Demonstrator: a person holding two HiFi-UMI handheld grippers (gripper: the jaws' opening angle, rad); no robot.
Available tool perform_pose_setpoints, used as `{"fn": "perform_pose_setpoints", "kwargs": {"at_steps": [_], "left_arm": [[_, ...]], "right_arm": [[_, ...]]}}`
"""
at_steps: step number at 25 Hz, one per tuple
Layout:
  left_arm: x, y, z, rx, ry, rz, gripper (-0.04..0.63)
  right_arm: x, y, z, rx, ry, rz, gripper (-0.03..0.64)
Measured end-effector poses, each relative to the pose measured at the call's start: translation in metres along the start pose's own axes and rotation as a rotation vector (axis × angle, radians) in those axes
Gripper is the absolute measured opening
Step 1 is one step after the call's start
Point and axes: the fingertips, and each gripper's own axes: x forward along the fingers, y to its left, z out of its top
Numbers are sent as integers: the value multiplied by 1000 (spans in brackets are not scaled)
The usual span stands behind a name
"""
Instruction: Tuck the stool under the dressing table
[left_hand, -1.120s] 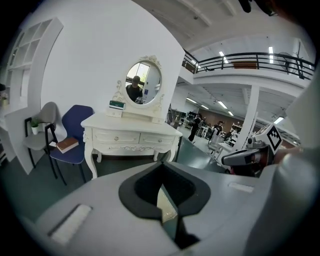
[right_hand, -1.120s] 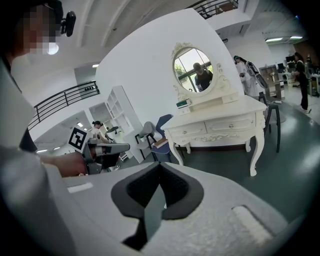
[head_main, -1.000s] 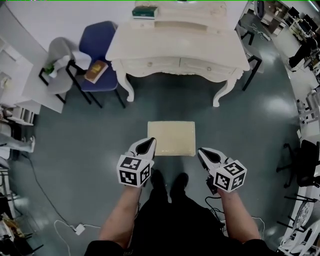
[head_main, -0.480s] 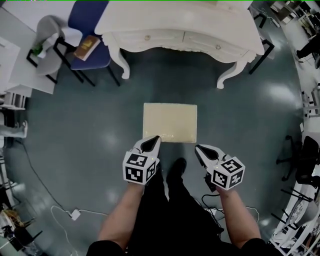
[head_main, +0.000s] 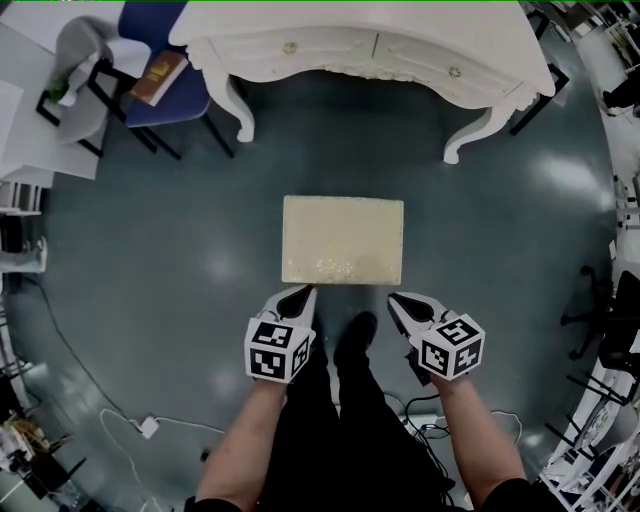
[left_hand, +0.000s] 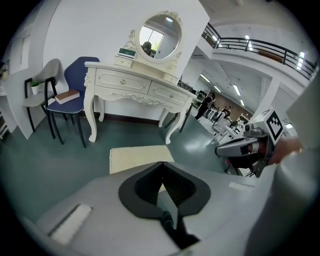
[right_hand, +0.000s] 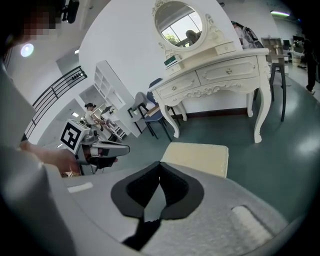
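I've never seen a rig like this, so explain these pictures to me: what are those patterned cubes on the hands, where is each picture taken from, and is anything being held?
No robot: a person holds a two-jaw gripper in each hand; the patterned cubes are part of them. The top-down picture comes from a camera on the person's head. It shows the left gripper and right gripper near the front edge of a cream stool on the floor. The other two pictures come from cameras riding on each gripper, looking along its jaws. Both pairs of jaws are shut and hold nothing. Beyond the stool, apart from it, stands a white dressing table with an oval mirror, and beside it a blue chair with a book.
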Motion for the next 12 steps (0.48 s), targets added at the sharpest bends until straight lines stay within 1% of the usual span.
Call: {"fn": "perform_pose_setpoints", "kwargs": {"at_steps": [4,7,10,11,12], "left_arm": [[16,11,-20,4,34,-8,20],[32,22,-30,-1,43,-10,20],[51,38,-39,-28,40,-6,20],[57,43,-43,-42,37,-5,20],[64,48,-47,-56,35,-3,20]], "right_arm": [[25,-15,-21,9,30,-17,8],[41,-27,-33,13,46,-29,8],[57,-42,-44,18,64,-38,9],[63,-47,-48,20,74,-39,16],[68,-53,-53,23,85,-41,38]]}}
